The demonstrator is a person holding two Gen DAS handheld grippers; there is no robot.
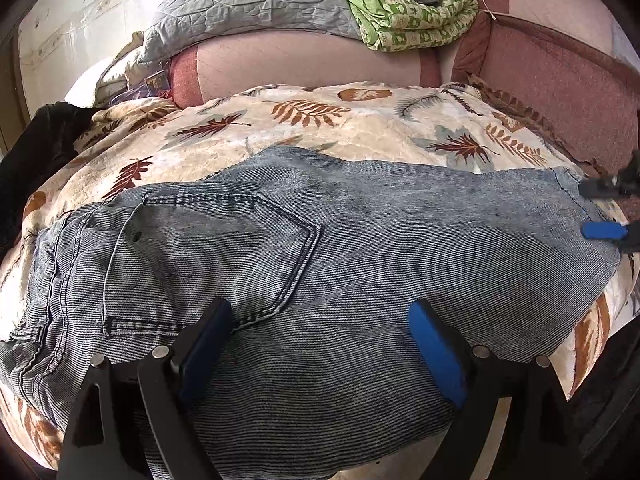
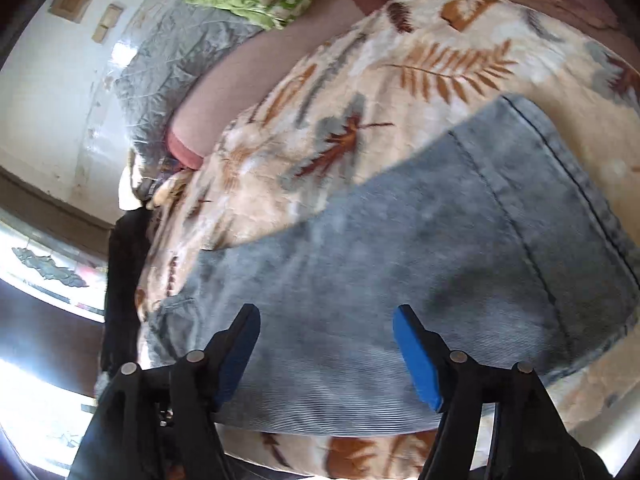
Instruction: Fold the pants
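Light blue jeans (image 1: 400, 220) lie flat across a leaf-print blanket (image 1: 360, 120), waistband at the left, back pocket (image 1: 240, 248) facing up, leg hem at the right. My left gripper (image 1: 319, 306) hovers open over the seat and thigh area, its blue pads wide apart with no cloth pinched between them. At the right edge of the left wrist view, my right gripper (image 1: 596, 210) sits by the hem end. In the right wrist view, which is blurred, that gripper (image 2: 326, 312) is open above the jeans (image 2: 400, 240), with only flat denim showing between its pads.
A pink bolster (image 1: 300, 64) lies behind the blanket, with a grey quilt (image 1: 248, 4) and a green patterned quilt (image 1: 412, 16) piled on it. A dark garment (image 1: 44, 140) hangs at the left edge. A pink padded surround (image 1: 560, 80) borders the right side.
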